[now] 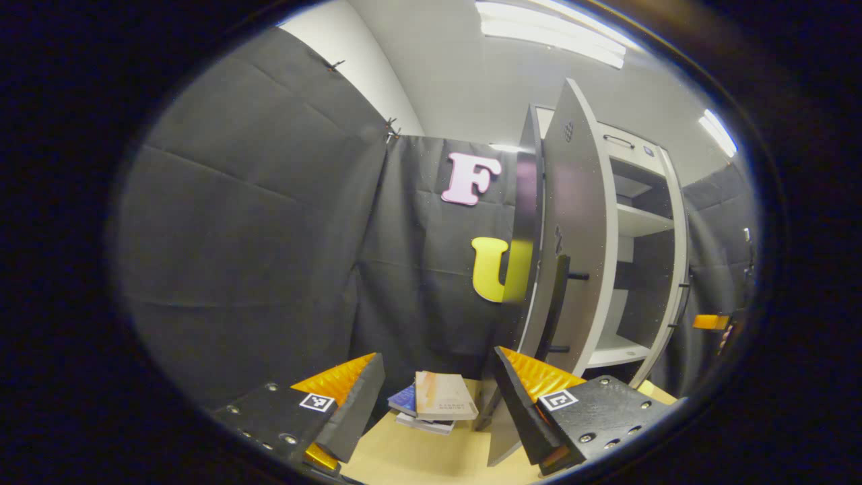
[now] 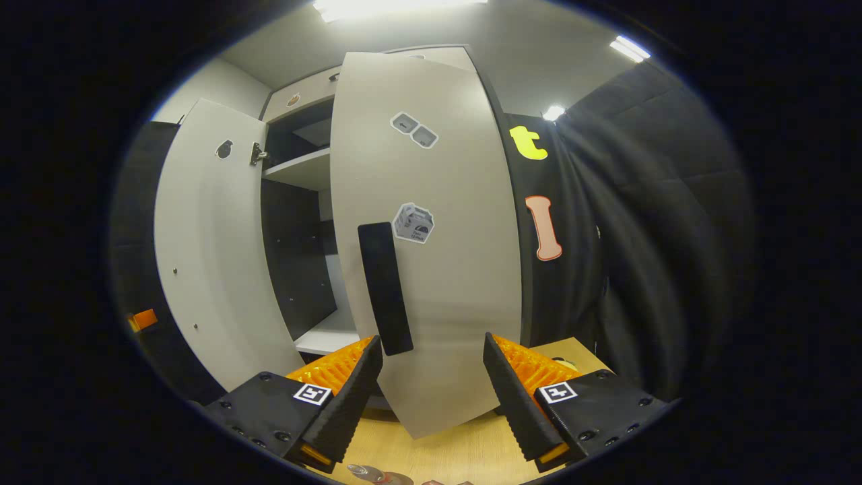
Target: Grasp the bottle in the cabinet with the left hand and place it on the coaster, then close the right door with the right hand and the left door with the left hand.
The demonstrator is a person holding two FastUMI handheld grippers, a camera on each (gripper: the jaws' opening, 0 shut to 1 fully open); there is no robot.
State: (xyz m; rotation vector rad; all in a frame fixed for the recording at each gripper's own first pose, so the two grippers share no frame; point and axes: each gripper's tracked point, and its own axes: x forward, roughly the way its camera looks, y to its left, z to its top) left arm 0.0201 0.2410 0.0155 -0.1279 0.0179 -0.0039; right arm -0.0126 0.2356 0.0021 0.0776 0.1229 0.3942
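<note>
While right door ajar, right hand-held gripper facing it

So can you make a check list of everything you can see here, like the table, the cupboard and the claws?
Surface: pale wooden table.
Job's things: cabinet with left door and right door both open; bottle top at the bottom edge of the right gripper view.
Clutter: stack of books on the table.
Grippers: left claw open; right claw open, at the right door's lower edge.
Cables: nothing seen.
Surroundings: black cloth wall, ceiling lights.
</note>
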